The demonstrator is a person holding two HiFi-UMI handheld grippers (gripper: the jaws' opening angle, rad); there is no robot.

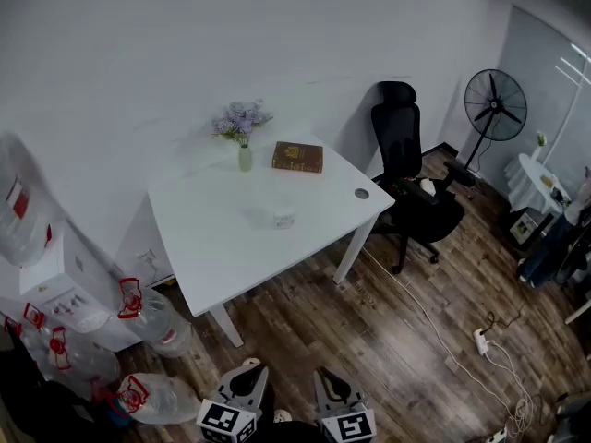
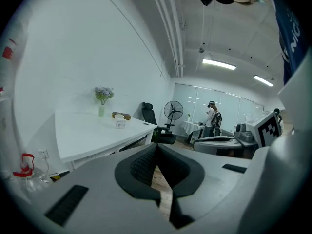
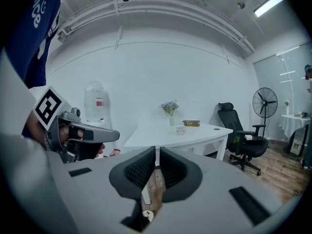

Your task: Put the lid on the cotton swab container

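On the middle of the white bench (image 1: 222,238) stands the container (image 1: 283,216), small and pale, apart from everything else there. It is too small in every view to tell whether its lid is on. Behind it, near the wall, a vase (image 1: 244,158) of flowers stands just beside a brown book (image 1: 297,157). A black chair (image 1: 411,192) sits at the bench's right end, with a fan (image 1: 495,106) further off. Water bottles (image 1: 148,319) lie on the floor (image 1: 397,340) at the bench's left.

Both grippers are well apart from the bench, low at the head view's bottom edge. They are side by side and pointing toward it, tipped slightly below level. The left gripper (image 1: 247,367) has its jaws pressed together, pads meeting at the tips, with nothing between them. Along its jaws the container (image 2: 120,123) shows far off on the bench. The right gripper (image 1: 325,375) has its jaws together but for a thin slit, through which only floor shows, and it holds nothing. In its own view the container (image 3: 180,129) is again distant. In that same view a hand (image 3: 34,128) grips the left gripper's handle at the left.
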